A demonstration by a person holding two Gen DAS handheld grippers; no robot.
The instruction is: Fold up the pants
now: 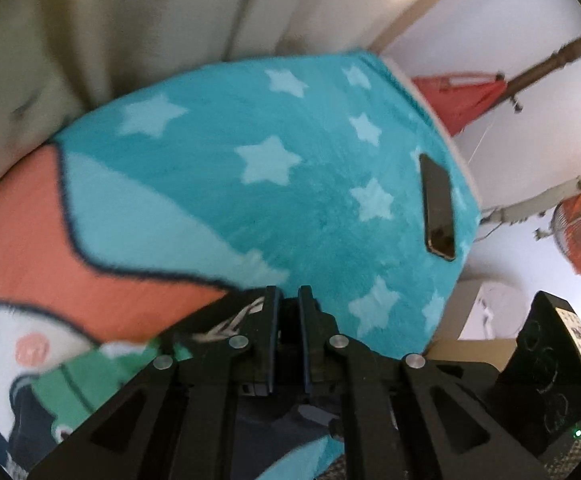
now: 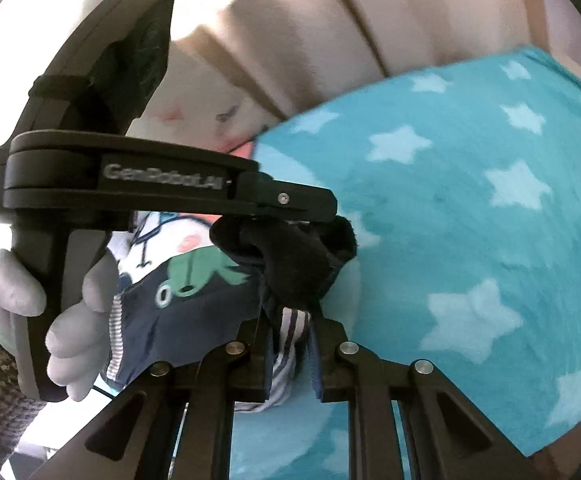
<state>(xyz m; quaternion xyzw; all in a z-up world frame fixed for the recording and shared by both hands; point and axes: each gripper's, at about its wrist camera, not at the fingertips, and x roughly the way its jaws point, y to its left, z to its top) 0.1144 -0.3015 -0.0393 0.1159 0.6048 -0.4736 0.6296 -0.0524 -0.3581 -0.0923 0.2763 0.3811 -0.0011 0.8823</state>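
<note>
The pants are dark navy with white stripes and are bunched between both grippers above the bed. My right gripper is shut on the striped part of the pants. My left gripper is shut on dark pants fabric. In the right wrist view the left gripper comes in from the left, held by a grey-gloved hand, its tip pinching the same bunch of pants. Most of the pants' shape is hidden in the bunch.
A teal blanket with pale stars covers the bed, with a cartoon print at the left. A black phone lies on the blanket near its right edge. A beige headboard stands behind. A fan and a red bag are beyond the bed.
</note>
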